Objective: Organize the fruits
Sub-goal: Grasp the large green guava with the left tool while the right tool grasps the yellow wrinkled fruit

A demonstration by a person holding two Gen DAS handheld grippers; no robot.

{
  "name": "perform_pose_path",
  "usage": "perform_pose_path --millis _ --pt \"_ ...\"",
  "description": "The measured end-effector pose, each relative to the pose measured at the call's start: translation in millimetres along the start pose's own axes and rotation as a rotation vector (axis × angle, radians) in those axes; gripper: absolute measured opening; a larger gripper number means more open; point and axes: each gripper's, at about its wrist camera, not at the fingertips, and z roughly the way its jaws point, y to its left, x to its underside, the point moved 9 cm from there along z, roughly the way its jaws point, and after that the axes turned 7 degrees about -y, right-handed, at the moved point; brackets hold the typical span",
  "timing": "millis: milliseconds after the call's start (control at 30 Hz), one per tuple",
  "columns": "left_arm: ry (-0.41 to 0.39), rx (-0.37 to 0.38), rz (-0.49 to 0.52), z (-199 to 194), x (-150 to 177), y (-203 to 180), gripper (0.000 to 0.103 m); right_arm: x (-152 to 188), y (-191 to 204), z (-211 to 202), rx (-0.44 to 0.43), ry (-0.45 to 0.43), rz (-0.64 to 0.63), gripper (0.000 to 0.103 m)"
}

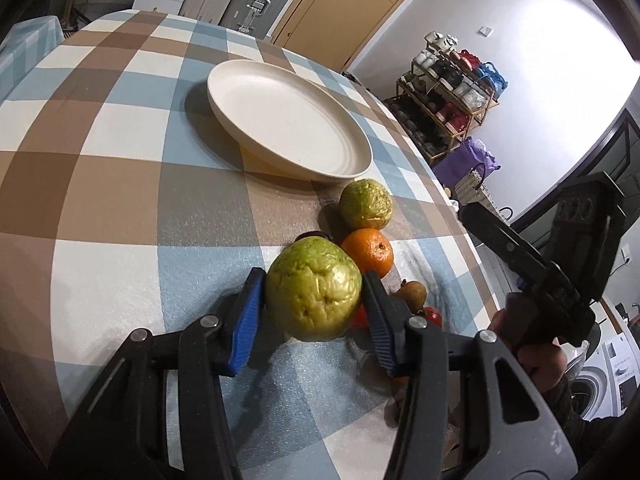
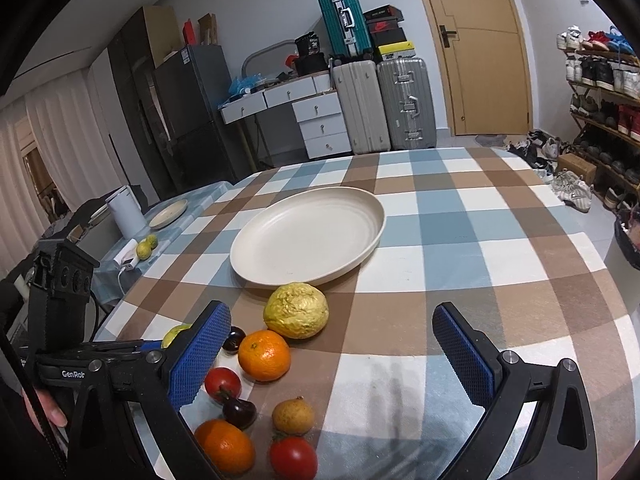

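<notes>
Looking along the left wrist view first: left gripper (image 1: 314,312) clamped on 1 large bumpy green guava (image 1: 313,289), both blue ribbed pads (image 1: 246,320) pressed against its flanks, fruit at the tips and seemingly just clear of the brown, blue and white checked tablecloth (image 1: 120,184). Round cream shallow plate (image 1: 288,120) dead ahead of the tips and further up the table, bare inside. Between held fruit and plate: a 2nd smaller green guava (image 1: 365,205) just short of the plate rim, and a round orange tangerine (image 1: 368,252) tucked behind the held guava on its right. Judged: coming move turns on a straight forward carry, up and over those 2 fruits. Right gripper body visible at far right of this view, off the path.

Right wrist view: right gripper (image 2: 328,348) with jaws wide apart, nothing between them. Remaining fruit bunched toward its left finger: tangerine (image 2: 264,355), 2nd tangerine (image 2: 225,446), 2 red tomatoes (image 2: 223,384), dark plum-like fruits (image 2: 239,412), small brown round fruit (image 2: 293,416). Yellow-green guava (image 2: 297,310) ahead, just short of the plate (image 2: 308,236). Left gripper at lower left, held guava mostly hidden behind the left finger. Left hand judged committed to the carry; right free for the next pick.
</notes>
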Motion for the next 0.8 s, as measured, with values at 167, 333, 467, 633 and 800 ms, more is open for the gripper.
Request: perform_pose_path --millis 167,333,467,633,800 --pt "-0.026 0.005 0.011 -9.5 -9.4 0.9 0.046 0.4 3.5 21.4 -0.074 0.069 0.068 0.103" --pt "-0.046 0.008 0.013 -23.9 -12.6 5.1 0.046 6.9 6.5 48.2 -0.135 0.167 0.144 0.103" --pt "-0.051 0.003 0.007 -27.0 -18.3 10.1 0.046 12.0 8.6 66.5 -0.160 0.222 0.174 0.103" --pt "-0.061 -0.015 -0.003 -28.2 -19.4 17.1 0.046 18.5 9.3 82.3 -0.172 0.267 0.188 0.100" --pt "-0.075 -0.026 -0.016 -28.8 -25.5 20.9 0.046 22.0 12.8 89.6 -0.200 0.303 0.190 0.087"
